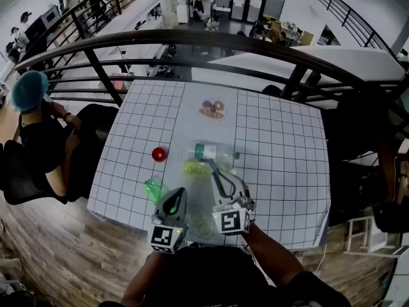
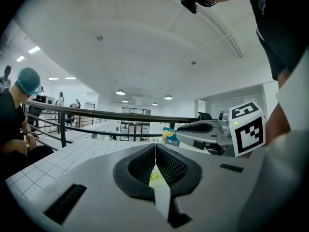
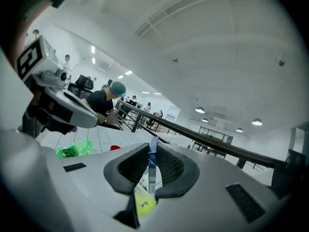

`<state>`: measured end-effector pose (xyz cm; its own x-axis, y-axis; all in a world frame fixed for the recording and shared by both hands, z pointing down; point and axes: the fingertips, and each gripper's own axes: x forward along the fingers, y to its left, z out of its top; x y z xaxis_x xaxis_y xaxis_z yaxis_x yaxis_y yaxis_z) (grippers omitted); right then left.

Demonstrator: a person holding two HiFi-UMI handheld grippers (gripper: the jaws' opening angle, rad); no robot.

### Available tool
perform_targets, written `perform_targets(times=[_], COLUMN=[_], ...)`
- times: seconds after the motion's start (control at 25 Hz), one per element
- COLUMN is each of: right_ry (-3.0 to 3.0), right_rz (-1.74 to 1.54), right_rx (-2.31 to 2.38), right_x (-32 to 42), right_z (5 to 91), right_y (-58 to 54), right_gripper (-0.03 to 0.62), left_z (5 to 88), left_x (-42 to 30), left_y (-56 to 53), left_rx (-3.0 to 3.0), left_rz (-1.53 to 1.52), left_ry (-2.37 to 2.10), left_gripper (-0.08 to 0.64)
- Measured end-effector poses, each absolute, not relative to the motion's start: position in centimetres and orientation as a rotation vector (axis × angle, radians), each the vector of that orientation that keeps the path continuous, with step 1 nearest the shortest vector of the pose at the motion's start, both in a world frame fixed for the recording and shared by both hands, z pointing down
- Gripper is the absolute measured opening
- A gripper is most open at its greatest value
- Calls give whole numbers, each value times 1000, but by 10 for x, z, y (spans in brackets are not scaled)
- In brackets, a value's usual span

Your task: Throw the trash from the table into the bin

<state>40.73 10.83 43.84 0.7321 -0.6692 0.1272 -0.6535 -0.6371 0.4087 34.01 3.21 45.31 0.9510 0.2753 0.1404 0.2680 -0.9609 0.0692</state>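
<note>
Over table (image 1: 281,139), right gripper (image 3: 152,149) roughly level; gripping packet (image 3: 152,170).

On the table (image 1: 287,171) a lying bottle (image 1: 208,151) sits mid-sheet, with a wrapped snack (image 1: 212,109) at its 12 o'clock and a small disc (image 1: 159,153) at 9. A smaller bottle (image 1: 153,188) lies at 7 o'clock.

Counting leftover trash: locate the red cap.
Head view: red cap lies left of centre on the table, left of the clear bottle, beyond the green bottle.
</note>
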Motion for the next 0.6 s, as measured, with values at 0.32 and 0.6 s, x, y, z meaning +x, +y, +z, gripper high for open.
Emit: perform_targets(times=[0.32,0.6], right_ry=[-1074,-1128], right_rz=[25,-11], right_rx=[2743,2757], right_x=[408,394], right_z=[426,415], right_y=[136,149], right_gripper=[63,63], left_z=[445,435], left_x=[338,334], left_y=[41,39], left_rx=[3067,3115], left_rz=[210,177], left_ry=[387,239], left_gripper=[23,23])
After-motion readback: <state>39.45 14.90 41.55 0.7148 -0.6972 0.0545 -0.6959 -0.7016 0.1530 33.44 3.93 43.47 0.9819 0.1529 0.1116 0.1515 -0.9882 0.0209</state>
